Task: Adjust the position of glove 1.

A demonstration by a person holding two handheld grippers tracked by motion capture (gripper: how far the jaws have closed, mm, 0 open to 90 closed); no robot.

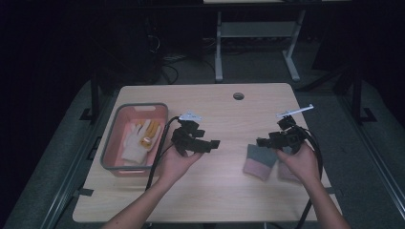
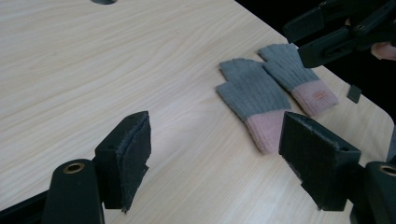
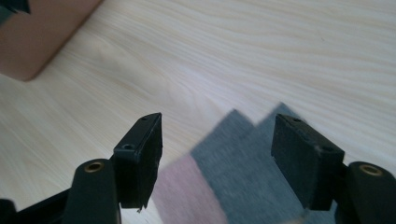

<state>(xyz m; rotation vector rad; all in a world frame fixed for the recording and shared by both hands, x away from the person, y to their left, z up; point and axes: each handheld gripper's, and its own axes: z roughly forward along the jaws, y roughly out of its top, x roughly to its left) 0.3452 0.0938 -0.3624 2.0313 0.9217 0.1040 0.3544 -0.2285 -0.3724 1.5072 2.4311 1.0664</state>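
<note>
1. A light wooden table (image 1: 205, 191) with a round cable hole (image 1: 238, 96) near its far edge serves as the landmark here; everything below is placed against it.
2. A pink plastic basket with a grey rim (image 1: 111, 143) sits on the table's left side, and a white knitted work glove with yellow-orange patches (image 1: 137, 138) lies inside it.
3. Two grey knitted gloves with pink cuffs lie flat on the table's right half, side by side and touching or nearly so: the nearer-to-centre glove (image 1: 260, 161) (image 2: 252, 100) (image 3: 233, 172) and the outer glove (image 1: 285, 171) (image 2: 299, 77).
4. The left gripper (image 1: 212, 144) (image 2: 217, 158) is held in the person's left hand (image 1: 174, 164) above the table's middle, between the basket and the gloves. Its jaws stand wide apart with nothing between them, pointing toward the gloves.
5. The right gripper (image 1: 260, 141) (image 3: 217, 154) is held in the person's right hand (image 1: 301, 162) above the gloves on the table's right side. Its jaws are spread apart, holding nothing, with grey and pink fabric lying beneath and between them in the right gripper view.
6. Black cables (image 1: 160, 148) trail from each gripper toward the table's near edge.
</note>
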